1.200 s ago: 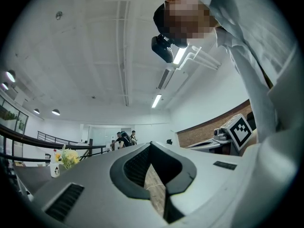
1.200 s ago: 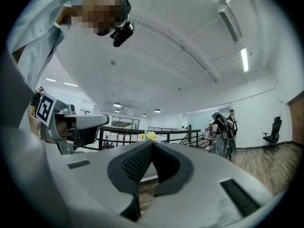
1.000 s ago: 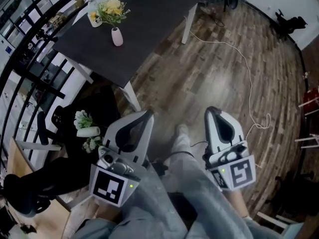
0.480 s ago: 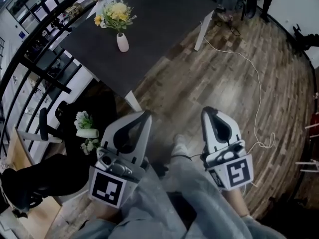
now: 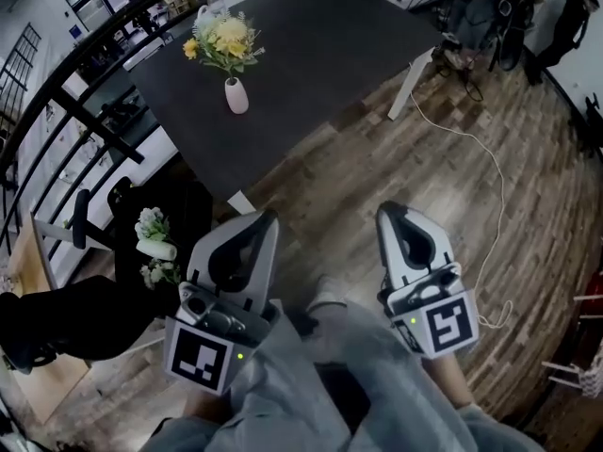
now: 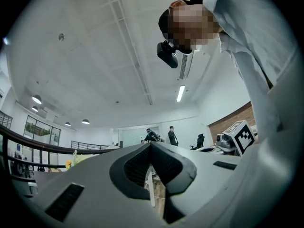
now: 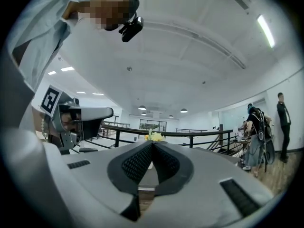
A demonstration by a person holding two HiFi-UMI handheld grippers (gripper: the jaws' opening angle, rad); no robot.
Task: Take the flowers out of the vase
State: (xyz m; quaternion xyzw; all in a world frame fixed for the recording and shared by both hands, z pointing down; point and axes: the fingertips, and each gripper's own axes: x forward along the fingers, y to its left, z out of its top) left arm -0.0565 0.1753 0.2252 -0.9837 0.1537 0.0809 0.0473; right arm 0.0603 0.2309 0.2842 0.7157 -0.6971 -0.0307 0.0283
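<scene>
Far off, flowers (image 5: 224,41) in a white vase (image 5: 236,96) stand at eleven o'clock from the left gripper (image 5: 267,217) and right gripper (image 5: 389,211) (both jaws together, empty).

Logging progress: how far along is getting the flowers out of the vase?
Nothing done yet: the flowers stand in the vase on the table. Nothing in hand: left gripper and right gripper are shut, empty, short of the table. Left: approach, grasp, lift out.
</scene>
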